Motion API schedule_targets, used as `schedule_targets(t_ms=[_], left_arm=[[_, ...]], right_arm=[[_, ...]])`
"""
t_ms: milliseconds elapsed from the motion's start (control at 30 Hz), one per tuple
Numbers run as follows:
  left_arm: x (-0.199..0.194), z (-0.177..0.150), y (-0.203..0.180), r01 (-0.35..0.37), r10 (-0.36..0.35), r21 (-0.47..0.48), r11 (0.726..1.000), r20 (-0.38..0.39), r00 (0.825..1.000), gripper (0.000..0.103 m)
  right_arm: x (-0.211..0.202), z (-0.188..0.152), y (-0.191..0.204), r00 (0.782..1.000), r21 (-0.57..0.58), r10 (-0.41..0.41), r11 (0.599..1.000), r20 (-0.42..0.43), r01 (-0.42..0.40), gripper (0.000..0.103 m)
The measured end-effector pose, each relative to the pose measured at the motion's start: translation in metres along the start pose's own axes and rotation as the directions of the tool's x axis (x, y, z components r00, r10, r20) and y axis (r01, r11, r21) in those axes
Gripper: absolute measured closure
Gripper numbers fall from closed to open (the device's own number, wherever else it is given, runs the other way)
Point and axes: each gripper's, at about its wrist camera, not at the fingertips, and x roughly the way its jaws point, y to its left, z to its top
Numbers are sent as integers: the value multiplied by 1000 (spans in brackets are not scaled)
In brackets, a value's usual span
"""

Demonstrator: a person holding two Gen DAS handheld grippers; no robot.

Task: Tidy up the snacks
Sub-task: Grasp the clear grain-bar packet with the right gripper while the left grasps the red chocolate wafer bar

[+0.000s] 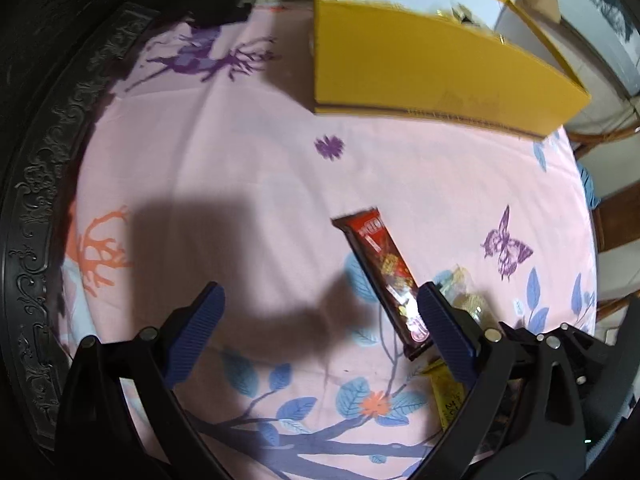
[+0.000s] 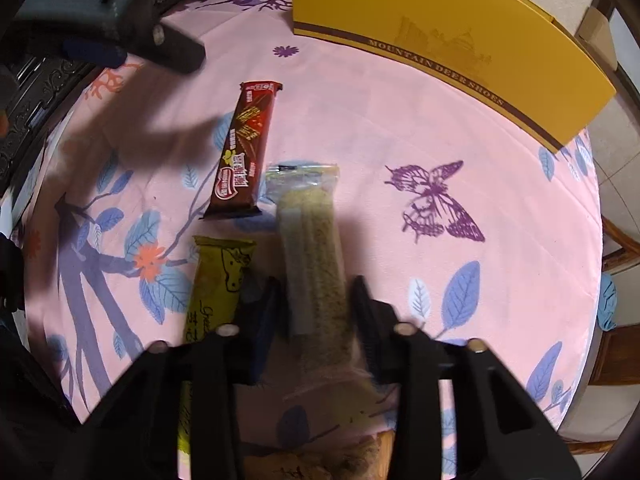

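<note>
Three snacks lie on a pink patterned tablecloth [image 2: 440, 160]. My right gripper [image 2: 316, 304] points down and is shut on a clear packet of grainy beige sticks [image 2: 312, 236], a finger pressed to each long side. A red chocolate bar [image 2: 244, 152] lies just left of the packet, and a yellow-green bar [image 2: 218, 280] sits below it beside my left finger. My left gripper [image 1: 320, 320] hangs open over bare cloth, and the red chocolate bar [image 1: 380, 272] runs along the inside of its right finger [image 1: 448, 332]. That finger hides part of the clear packet [image 1: 468, 292].
A yellow shoe box [image 2: 440, 40] stands open at the far edge of the table, also as the yellow shoe box [image 1: 420, 72]. A dark carved table rim [image 1: 40, 200] curves along the left. A wooden chair [image 2: 618, 240] stands past the right edge. A brownish packet [image 2: 304, 460] lies under my right gripper.
</note>
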Motion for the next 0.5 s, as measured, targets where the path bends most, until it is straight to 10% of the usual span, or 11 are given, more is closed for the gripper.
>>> schedule_targets(t_ms=[400, 500], left_arm=[[43, -3, -39, -42, 43, 20, 999, -53, 998, 6], [56, -5, -43, -48, 49, 15, 999, -81, 995, 28]], right_arm=[[-23, -55, -71, 999, 206, -49, 977, -2, 48, 73], [-27, -60, -70, 998, 206, -63, 977, 1, 62, 71]])
